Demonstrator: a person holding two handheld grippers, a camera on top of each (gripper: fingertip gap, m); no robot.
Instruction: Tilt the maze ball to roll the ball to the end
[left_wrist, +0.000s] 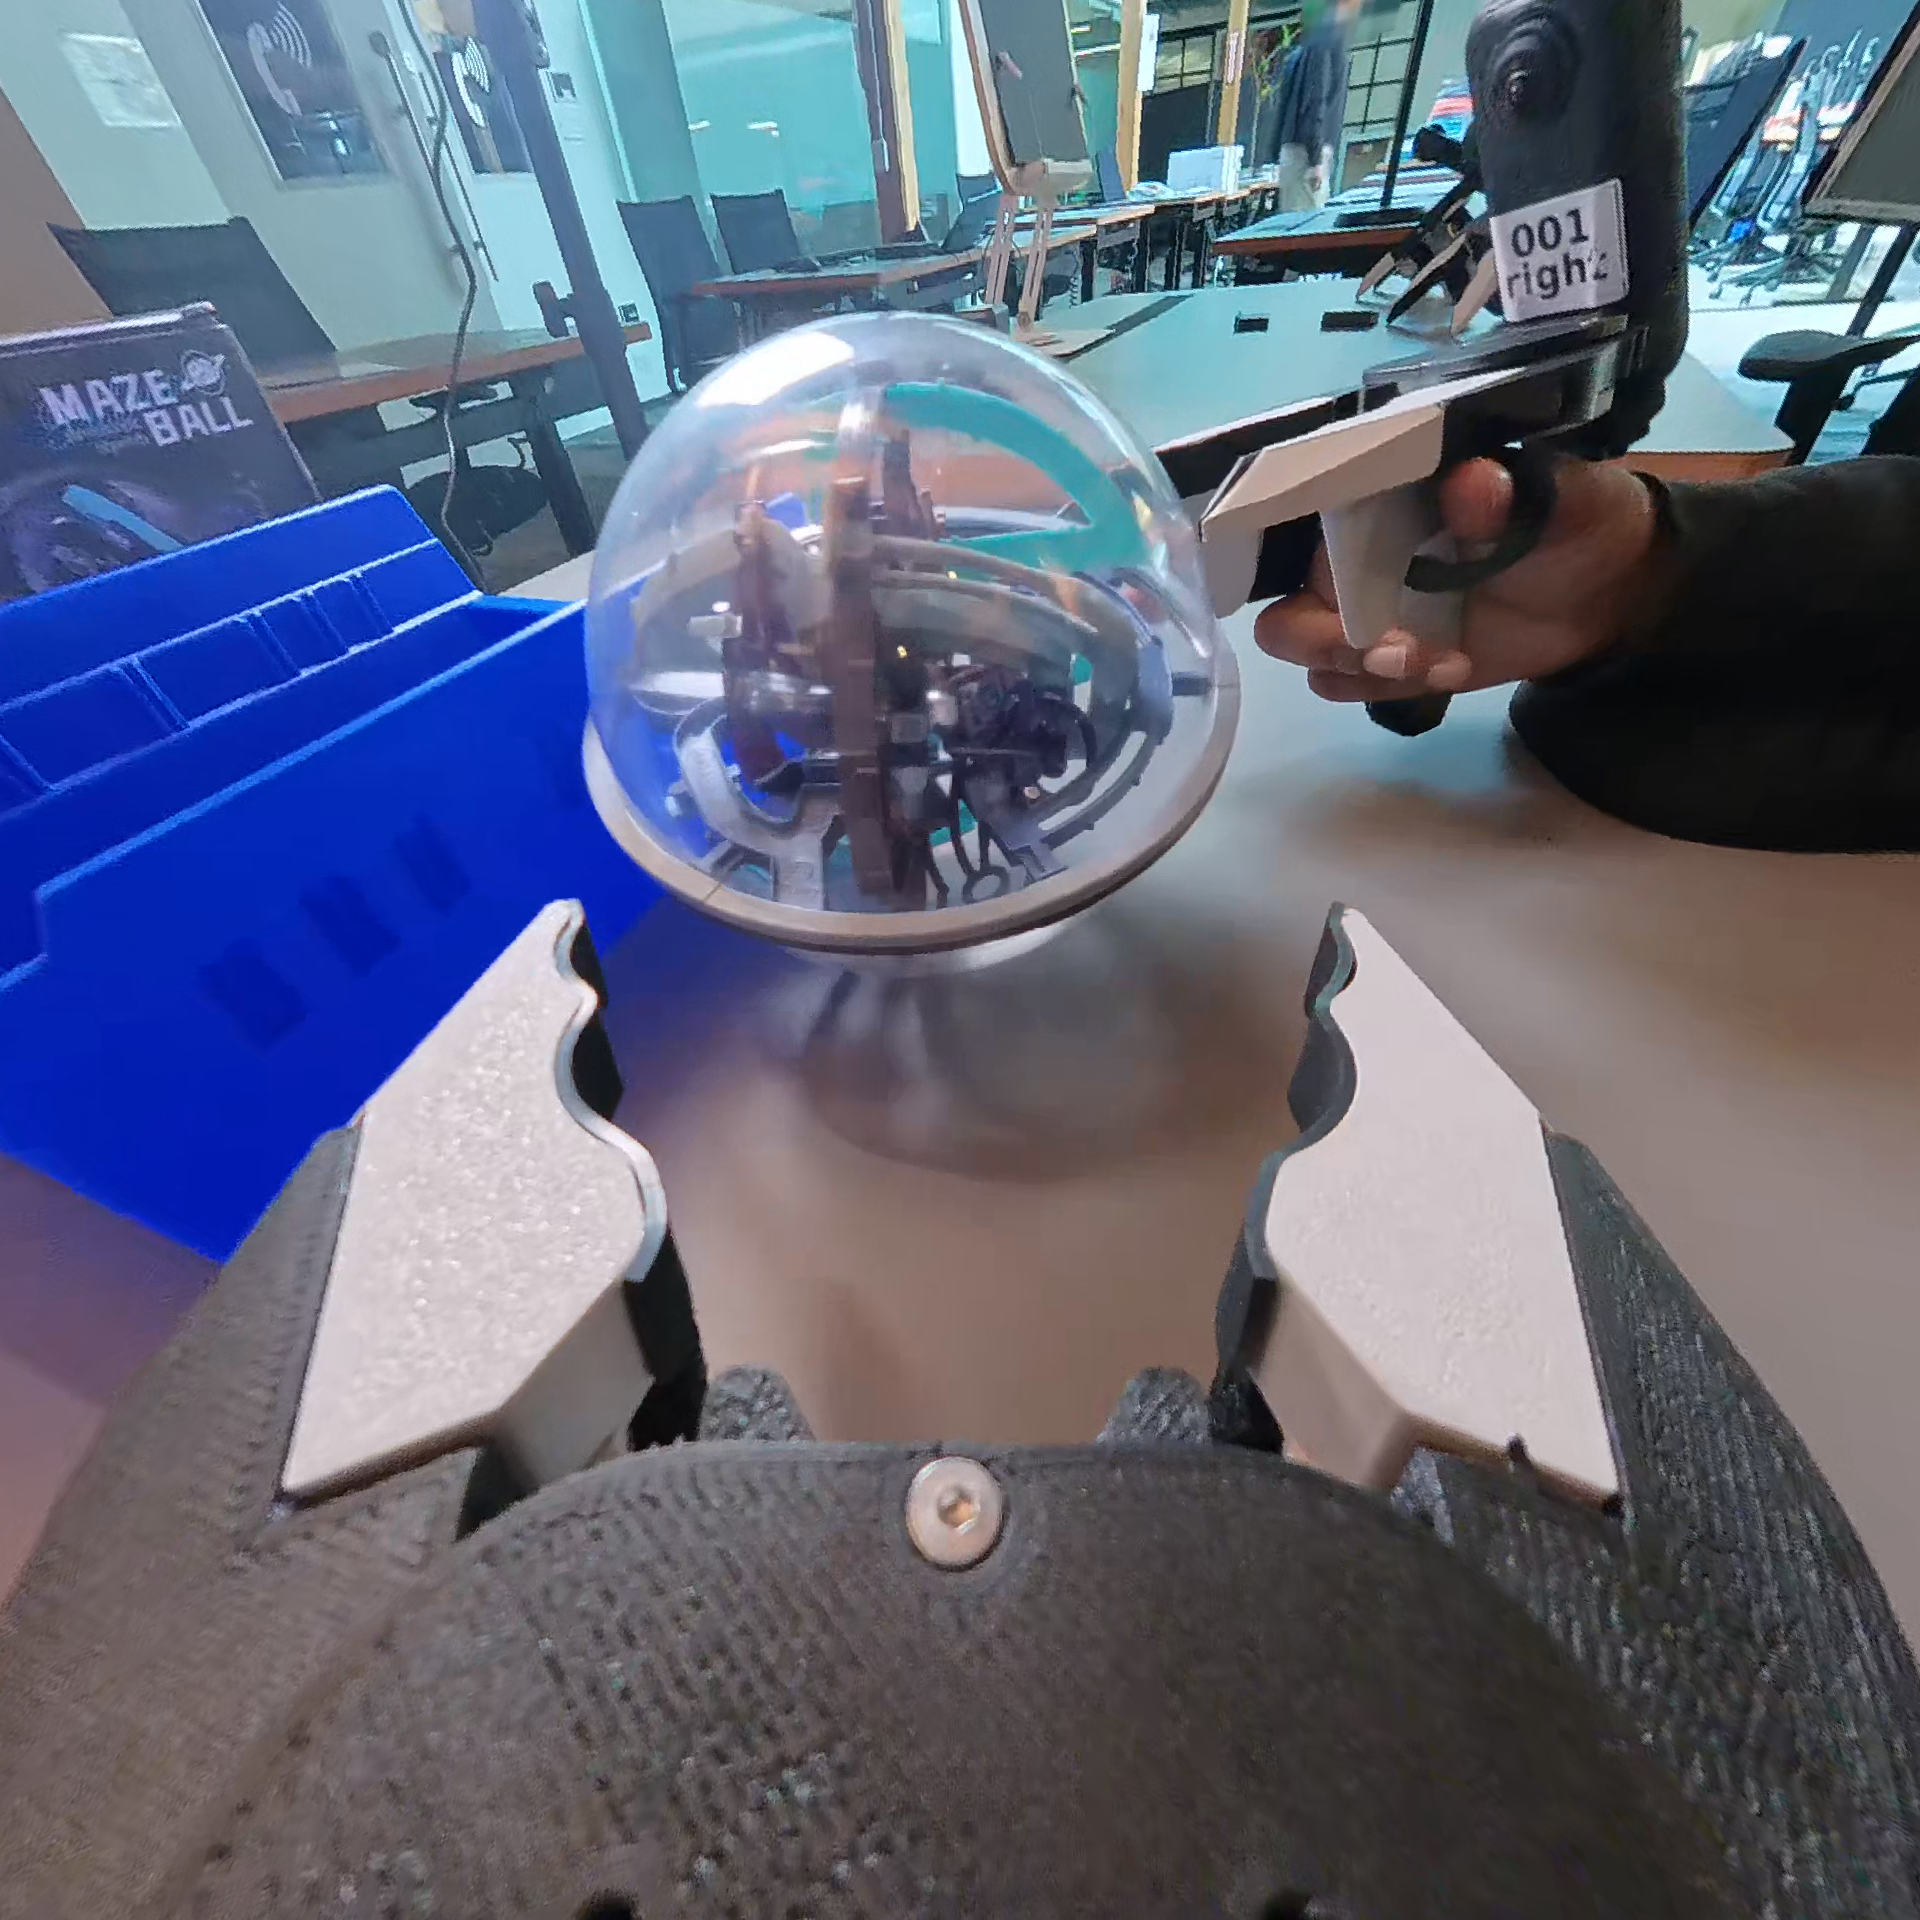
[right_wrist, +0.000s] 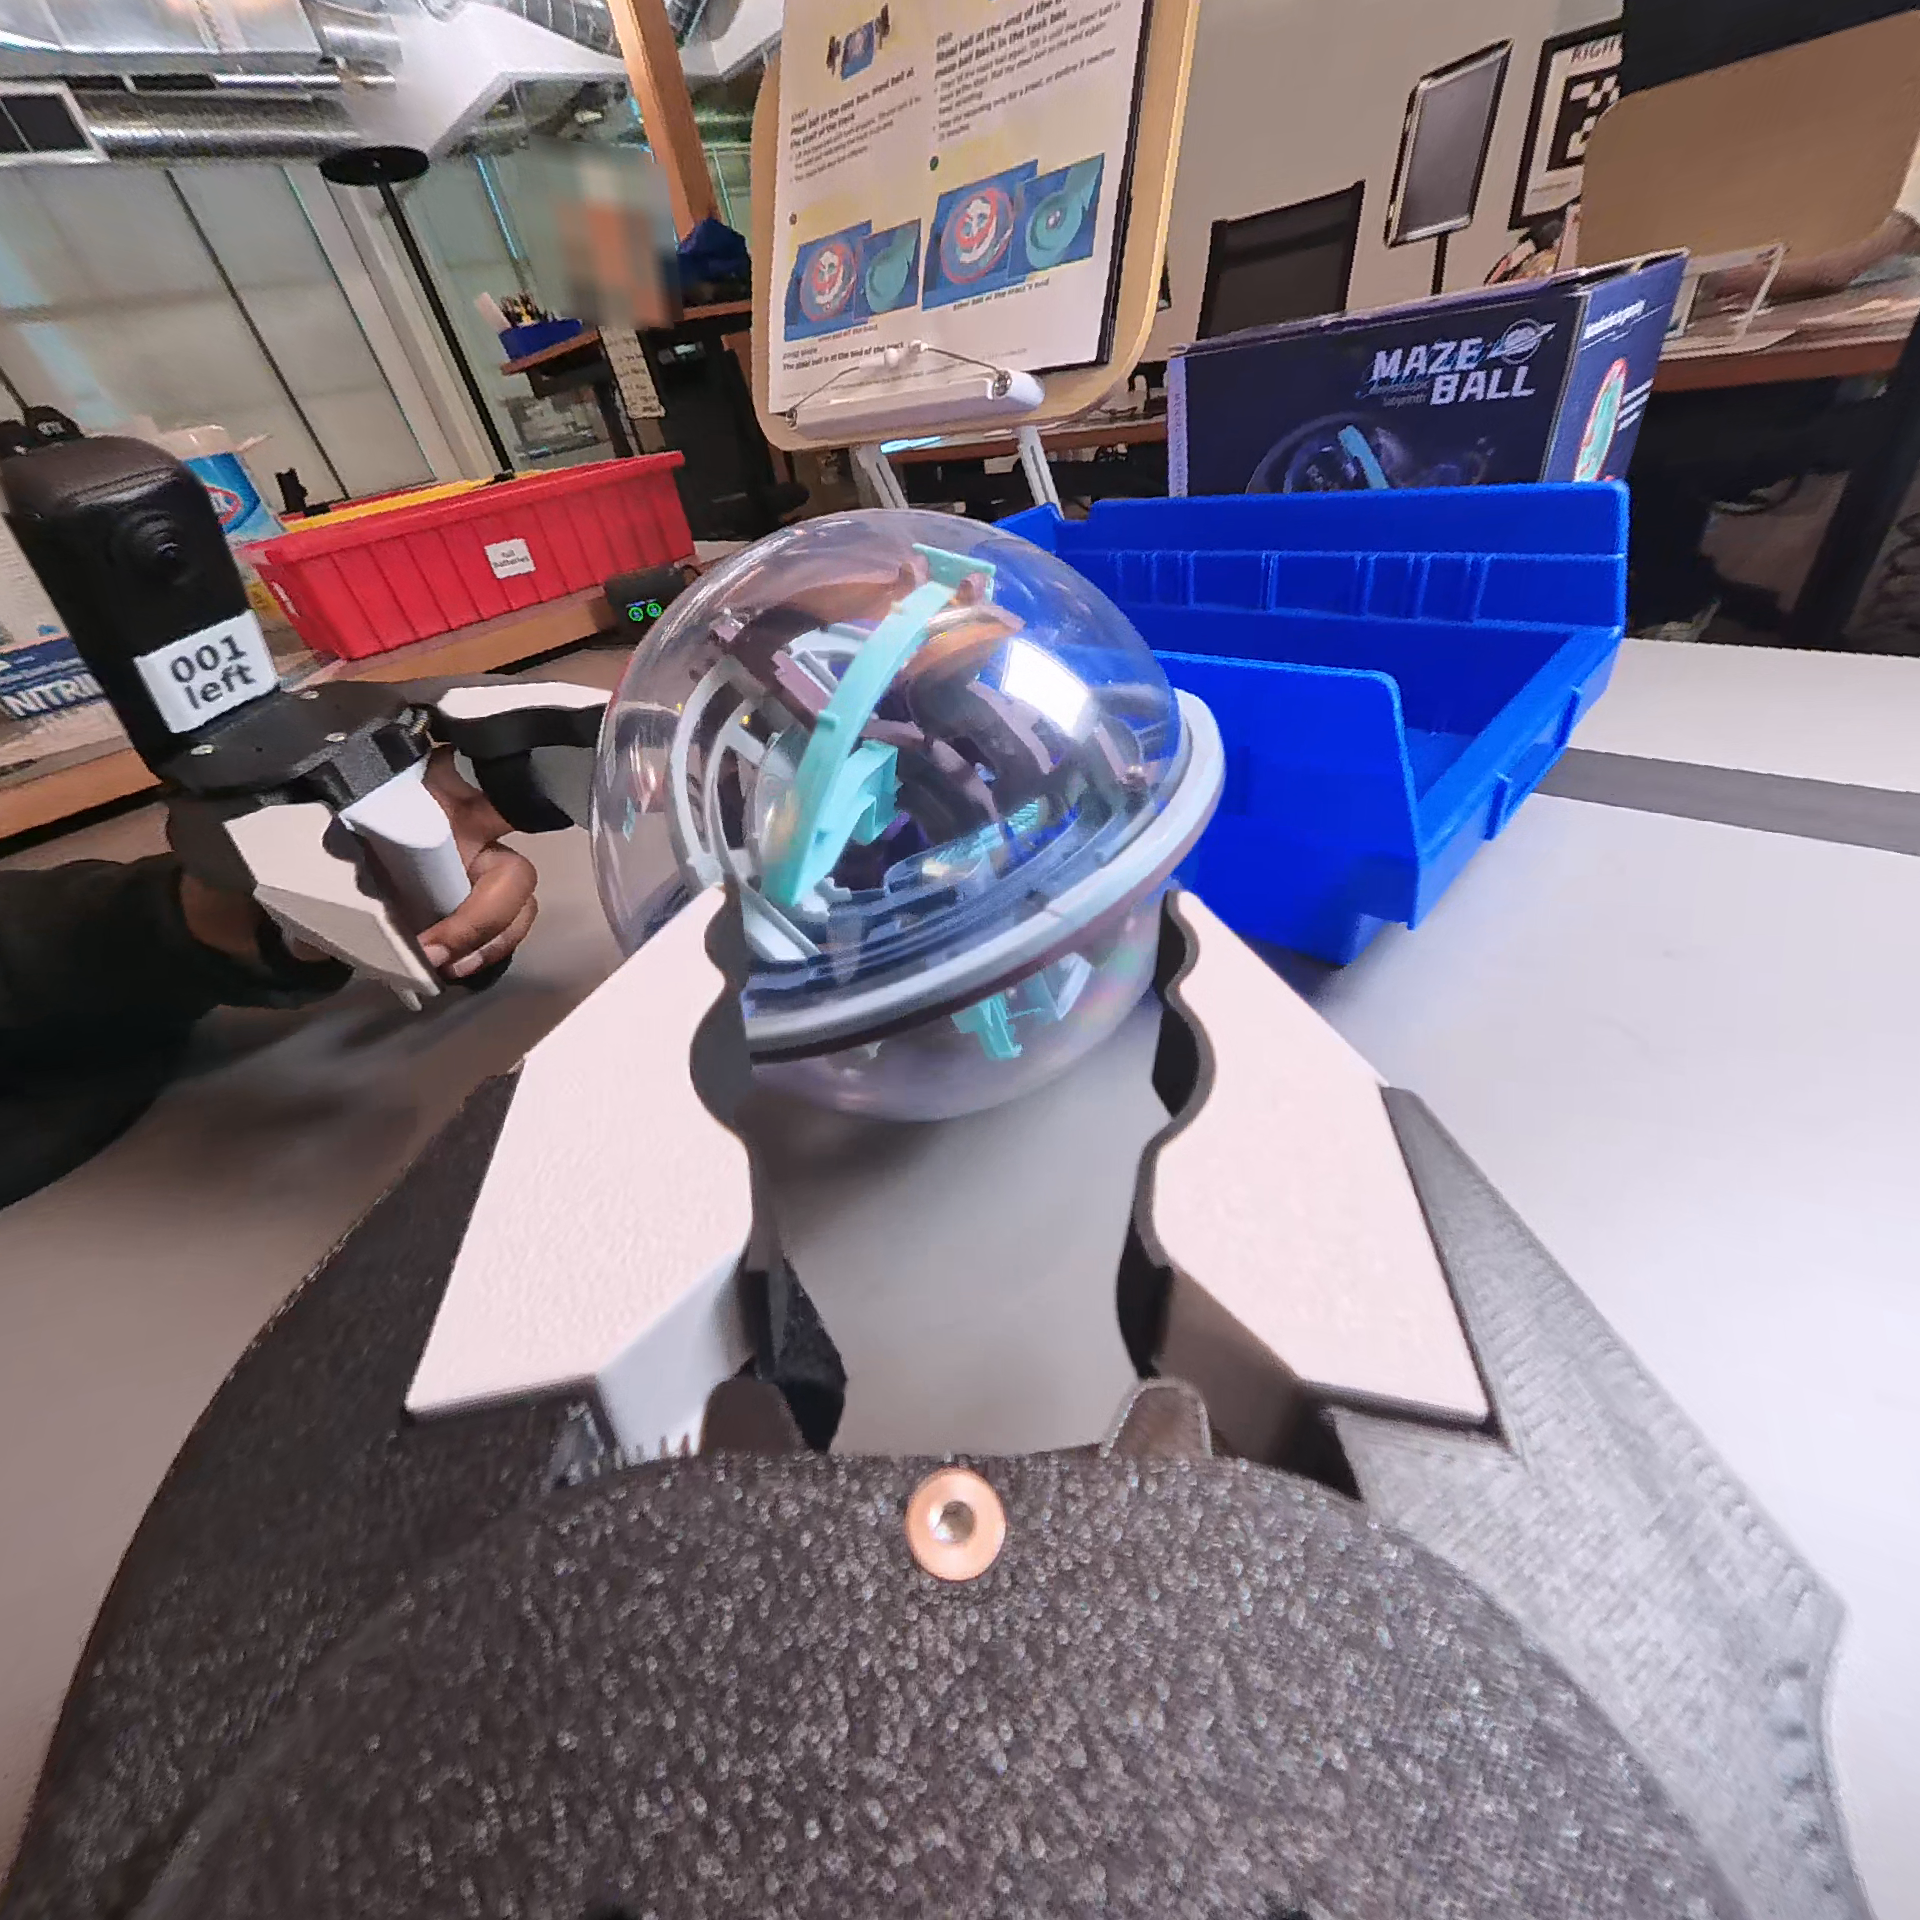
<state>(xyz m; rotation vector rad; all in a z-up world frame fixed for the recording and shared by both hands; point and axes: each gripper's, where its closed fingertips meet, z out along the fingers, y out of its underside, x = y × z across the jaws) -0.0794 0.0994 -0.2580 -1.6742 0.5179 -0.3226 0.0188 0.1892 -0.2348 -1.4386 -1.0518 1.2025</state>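
Maze ball (left_wrist: 909, 644), a clear sphere with tilted grey equator ring, at frame centre on the grey desk (left_wrist: 1558, 987), just beside the blue bin (left_wrist: 260, 883) at left; left gripper (left_wrist: 951, 997) released, jaws wide, short of the ball; right gripper (right_wrist: 951, 966) parted, fingertips (right_wrist: 1195, 956) flanking the ball's lower half, contact unclear; maze box (right_wrist: 1434, 405) behind the bin.

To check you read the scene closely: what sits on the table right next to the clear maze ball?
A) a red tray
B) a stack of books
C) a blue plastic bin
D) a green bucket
C: the blue plastic bin stands on the table directly beside the maze ball.
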